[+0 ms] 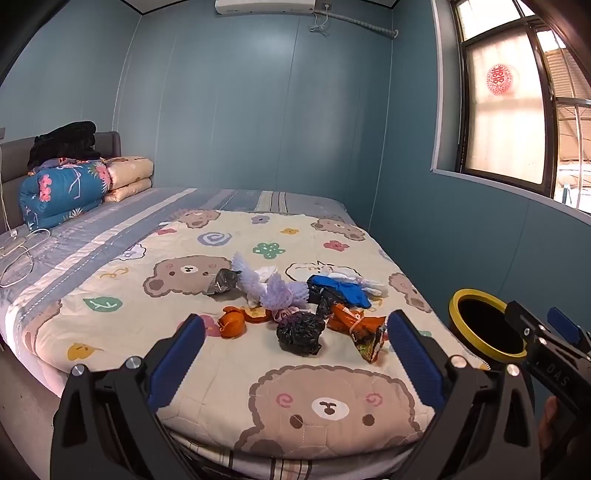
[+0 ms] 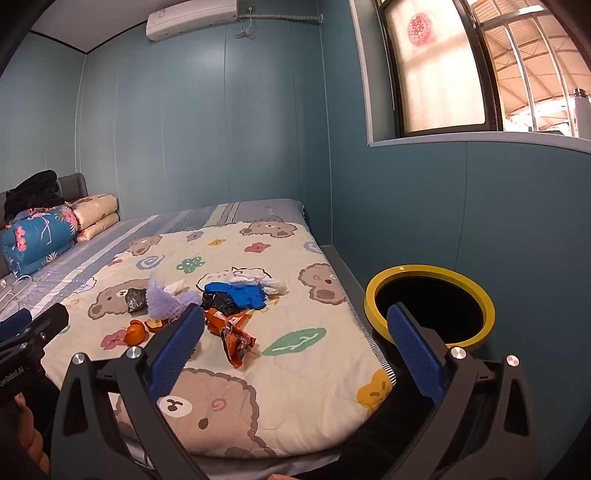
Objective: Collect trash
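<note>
From the left wrist view, a bed (image 1: pixel 110 314) is seen in a room with blue-grey walls, covered by a cream quilt (image 1: pixel 332 398) printed with bears and flowers. Folded bedding (image 1: pixel 62 195) is stacked at the headboard, an air conditioner (image 1: pixel 264 6) is mounted high on the far wall, and a window (image 1: pixel 506 110) is set on the right. A cluster of trash (image 1: pixel 295 302) is scattered on the middle of the quilt: a crumpled black bag (image 1: pixel 300 332), an orange wrapper (image 1: pixel 360 328), a blue glove (image 1: pixel 341 290), purple foam netting (image 1: pixel 275 291) and orange peel (image 1: pixel 232 323). The left gripper (image 1: pixel 295 350) is held near the trash with its fingers (image 1: pixel 177 362) spread and nothing between them. A yellow-rimmed bin (image 1: pixel 461 306) is seen beside the bed, partly hidden by the right gripper.

From the right wrist view, the bin (image 2: pixel 373 295) is shown more fully, standing on the floor just beside the bed's right edge, its inside dark. The right gripper (image 2: pixel 295 347) is held over the quilt's corner, fingers (image 2: pixel 415 350) spread and empty. The black bag is hidden here behind one finger. The left gripper (image 2: pixel 26 332) appears at the left edge.
</note>
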A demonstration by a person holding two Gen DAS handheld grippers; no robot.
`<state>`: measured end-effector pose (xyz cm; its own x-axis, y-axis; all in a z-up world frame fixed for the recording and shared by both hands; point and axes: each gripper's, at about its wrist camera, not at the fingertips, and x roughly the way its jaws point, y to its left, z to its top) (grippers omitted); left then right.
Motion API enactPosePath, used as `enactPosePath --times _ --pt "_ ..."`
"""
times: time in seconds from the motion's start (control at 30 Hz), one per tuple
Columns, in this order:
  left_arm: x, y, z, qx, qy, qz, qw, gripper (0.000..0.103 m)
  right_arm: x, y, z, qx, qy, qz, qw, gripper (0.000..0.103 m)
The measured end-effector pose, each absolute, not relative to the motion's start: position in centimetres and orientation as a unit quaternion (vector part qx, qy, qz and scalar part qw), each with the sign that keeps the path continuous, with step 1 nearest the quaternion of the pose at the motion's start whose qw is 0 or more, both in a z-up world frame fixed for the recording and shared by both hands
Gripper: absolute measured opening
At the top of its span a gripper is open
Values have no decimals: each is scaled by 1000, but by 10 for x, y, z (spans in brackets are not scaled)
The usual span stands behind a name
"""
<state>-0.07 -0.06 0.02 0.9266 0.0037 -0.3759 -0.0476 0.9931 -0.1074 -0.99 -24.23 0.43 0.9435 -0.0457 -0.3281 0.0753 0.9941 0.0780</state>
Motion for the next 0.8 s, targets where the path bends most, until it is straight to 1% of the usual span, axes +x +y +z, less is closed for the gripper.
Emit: enactPosePath --times 0.5,0.8 --pt "-1 2 11 -62 197 13 978 95 -10 -243 5 45 166 -30 985 95" --pt "2 1 -2 -60 197 15 978 95 -9 -244 5 46 168 -30 984 95"
